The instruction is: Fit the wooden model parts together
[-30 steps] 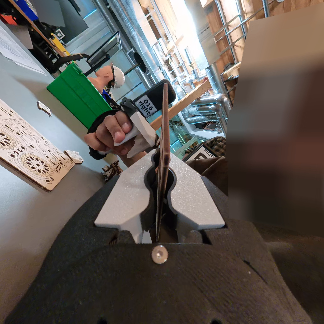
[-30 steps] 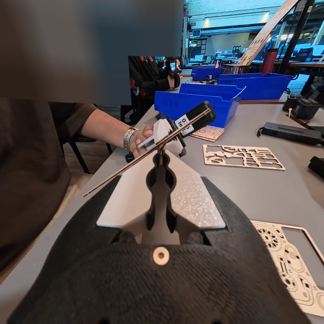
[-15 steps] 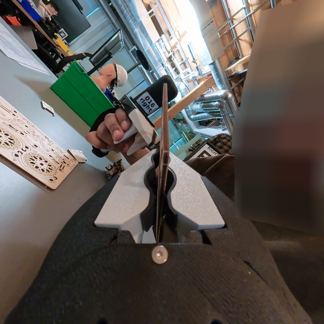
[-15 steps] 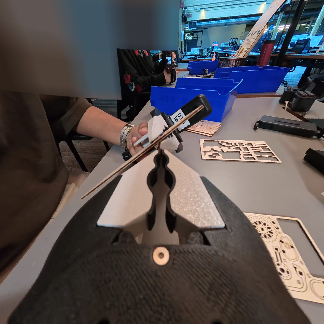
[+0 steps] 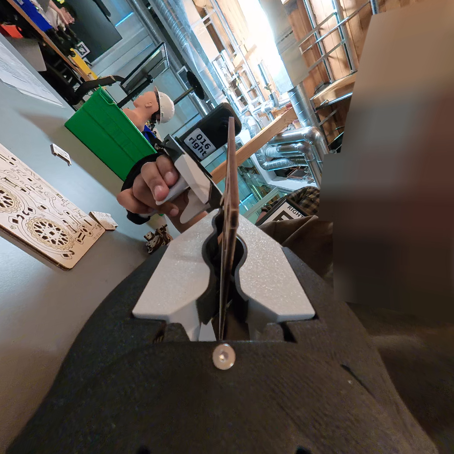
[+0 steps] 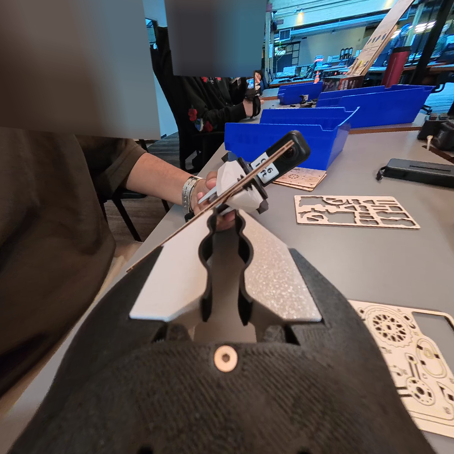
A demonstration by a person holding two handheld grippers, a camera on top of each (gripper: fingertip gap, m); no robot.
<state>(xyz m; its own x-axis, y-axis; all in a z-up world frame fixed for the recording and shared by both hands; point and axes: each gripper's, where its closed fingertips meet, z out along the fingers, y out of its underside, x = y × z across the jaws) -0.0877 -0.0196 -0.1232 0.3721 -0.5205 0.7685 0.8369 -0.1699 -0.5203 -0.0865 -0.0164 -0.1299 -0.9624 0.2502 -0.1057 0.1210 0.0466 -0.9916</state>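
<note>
- Clamps the fingers [image 5: 181, 270] of the left gripper [image 5: 226, 221] on a thin wooden sheet [image 5: 229, 172], seen edge-on and running from deep between the jaws up past the tips.
- Holds that sheet in the air above the grey table [image 5: 36, 294], touching nothing on it.
- Shows the right gripper [image 5: 216, 196] just beyond the sheet in the left wrist view, gripped by the right hand [image 5: 147, 194]; cannot tell from there whether tips and sheet touch.
- Leaves the right gripper's own fingers [image 6: 270, 270] parted in the right wrist view, with a clear gap at the tips and nothing between them.
- Puts the sheet's edge slantwise across that view, passing right by the left-side fingertip and rising toward the left gripper's camera end.
- Shows the left hand [image 6: 208, 186], a metal band at its wrist, wrapped round the left gripper's handle behind the sheet.
- Leaves a large uncut parts board [image 5: 36, 216] with wheel shapes flat on the table, a small wooden piece [image 5: 103, 219] just beside its corner, and a small dark assembly [image 5: 158, 235] near that.
- Leaves an emptied parts frame [image 6: 353, 211] flat farther off, between the grippers and a blue bin [image 6: 307, 137].
- Places a green bin [image 5: 105, 137] at the table's far side.
</note>
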